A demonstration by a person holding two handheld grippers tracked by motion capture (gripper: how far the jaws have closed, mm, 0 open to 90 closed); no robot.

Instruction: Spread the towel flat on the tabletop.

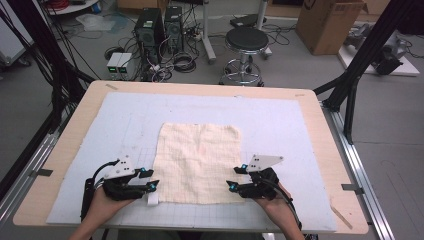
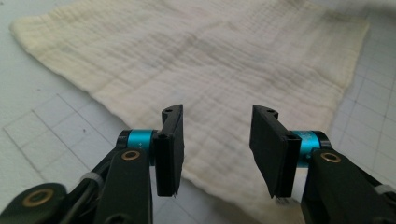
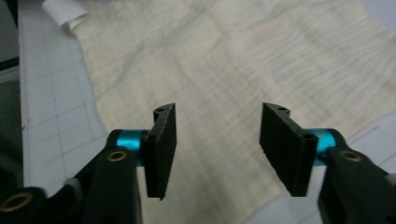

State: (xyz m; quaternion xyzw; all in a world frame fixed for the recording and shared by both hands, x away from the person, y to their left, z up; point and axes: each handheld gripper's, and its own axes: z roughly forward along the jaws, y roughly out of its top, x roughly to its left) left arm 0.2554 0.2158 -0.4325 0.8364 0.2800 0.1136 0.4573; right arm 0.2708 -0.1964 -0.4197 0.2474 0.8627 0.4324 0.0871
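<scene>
Cream muslin cloth (image 1: 199,161) spread flat mid-mat on the table (image 1: 320,125), near corners flanked by left gripper (image 1: 148,180) and right gripper (image 1: 236,177), jaws parted and empty, apparently poised to pinch those corners for folding.

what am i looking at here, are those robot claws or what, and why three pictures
Not a robot: a person holds a hand-held gripper in each hand. The high view looks down on the table, with the left gripper and the right gripper at either near corner of a cream cloth lying flat on a grey mat. The other two pictures come from cameras riding on the grippers, looking along their black jaws at the cloth. Both stand open above the cloth; nothing is held.
</scene>
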